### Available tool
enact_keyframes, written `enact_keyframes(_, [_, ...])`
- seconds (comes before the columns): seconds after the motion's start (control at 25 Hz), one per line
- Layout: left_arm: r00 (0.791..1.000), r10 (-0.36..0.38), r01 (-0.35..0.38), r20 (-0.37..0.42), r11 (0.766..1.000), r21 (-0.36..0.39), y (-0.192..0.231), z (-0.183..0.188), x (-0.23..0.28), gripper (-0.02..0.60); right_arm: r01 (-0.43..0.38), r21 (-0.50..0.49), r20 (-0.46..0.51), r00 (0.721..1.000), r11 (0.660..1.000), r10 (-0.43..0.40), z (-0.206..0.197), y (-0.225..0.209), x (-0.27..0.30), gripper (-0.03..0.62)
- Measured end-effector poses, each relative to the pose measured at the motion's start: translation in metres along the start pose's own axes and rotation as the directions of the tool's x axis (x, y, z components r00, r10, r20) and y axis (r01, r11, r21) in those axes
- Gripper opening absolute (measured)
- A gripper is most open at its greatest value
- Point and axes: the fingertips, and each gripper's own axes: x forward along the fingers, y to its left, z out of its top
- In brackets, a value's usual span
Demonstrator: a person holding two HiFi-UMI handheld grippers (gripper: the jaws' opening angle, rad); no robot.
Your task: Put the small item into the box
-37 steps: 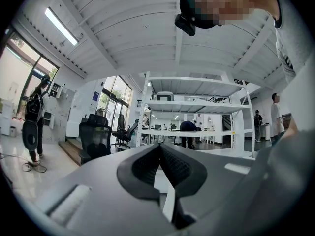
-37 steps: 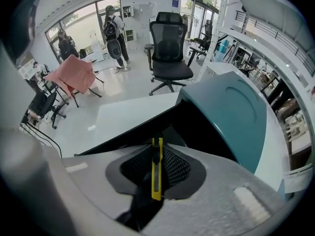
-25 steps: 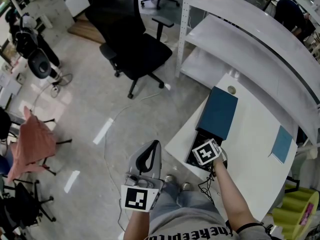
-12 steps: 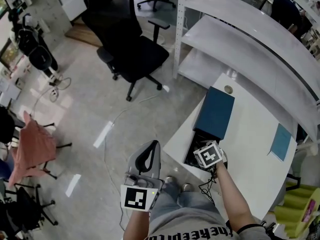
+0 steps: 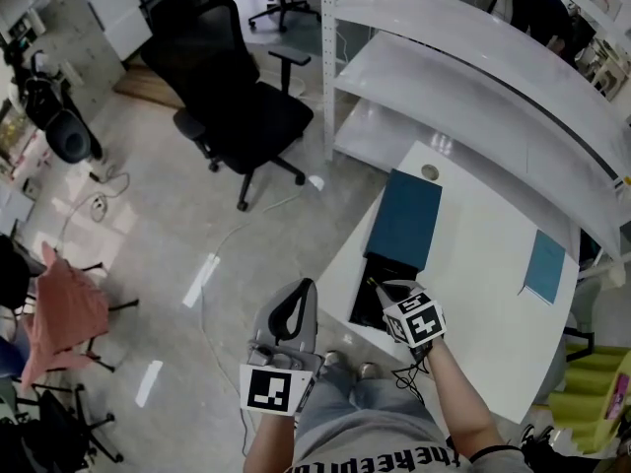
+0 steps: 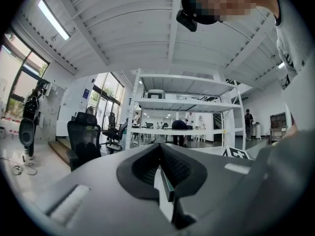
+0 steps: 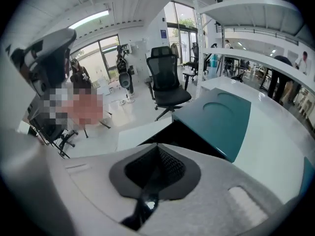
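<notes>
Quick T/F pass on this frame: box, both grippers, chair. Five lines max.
1. The box on the white table is open at its near end. True.
2. The left gripper is over the table. False: it is over the floor.
3. The right gripper is at the box's open end. True.
4. The office chair is red. False: it is black.
5. The left gripper's jaws stand wide apart. False: they are together.
</notes>
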Motion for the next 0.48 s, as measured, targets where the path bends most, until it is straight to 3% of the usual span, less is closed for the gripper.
enact_keyframes(0.48, [0.999,-0.042,0.042,-0.004,0.999,0.017,-0.026,0.001,0.005,0.017,0.029,0.043,0.211,0.977,0.999,-0.038,0.013,-0.005,-0.045,0.002])
